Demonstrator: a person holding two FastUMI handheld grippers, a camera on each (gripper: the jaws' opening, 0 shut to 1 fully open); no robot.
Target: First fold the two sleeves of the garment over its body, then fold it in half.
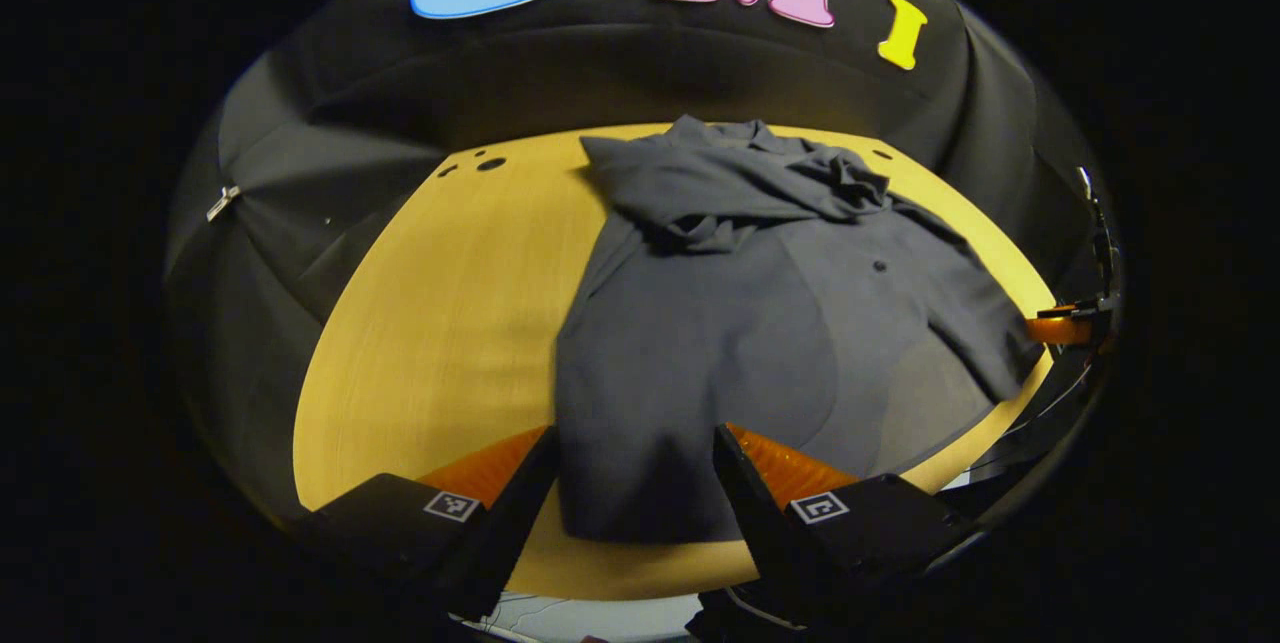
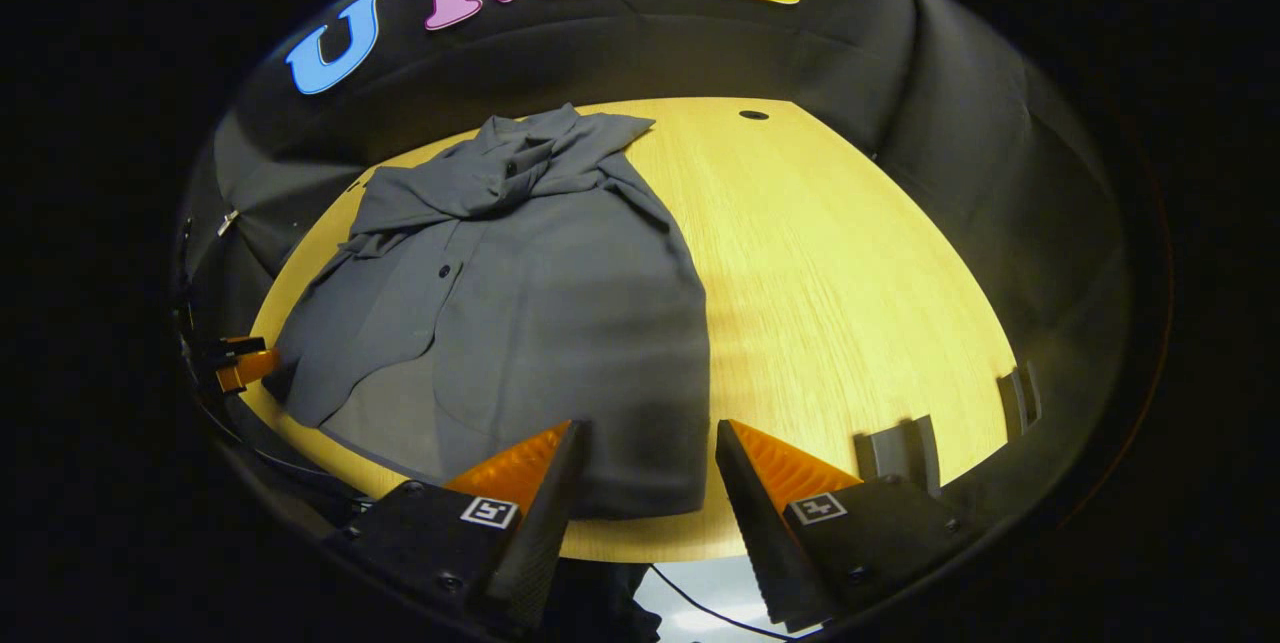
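Your left gripper (image 1: 635, 483) and right gripper (image 2: 645, 473) hang wide open over the shirt's (image 1: 740, 323) hem; sleeves look folded, so pinch the hem corners next.

Pale wood-grain worktop (image 2: 850, 263), warm yellow light on it. Small dark round holes near its far edge (image 2: 753, 114). Black cloth wall (image 2: 960, 123) hangs in folds behind and to both sides. Two grey clamps (image 2: 905, 453) grip the near edge.
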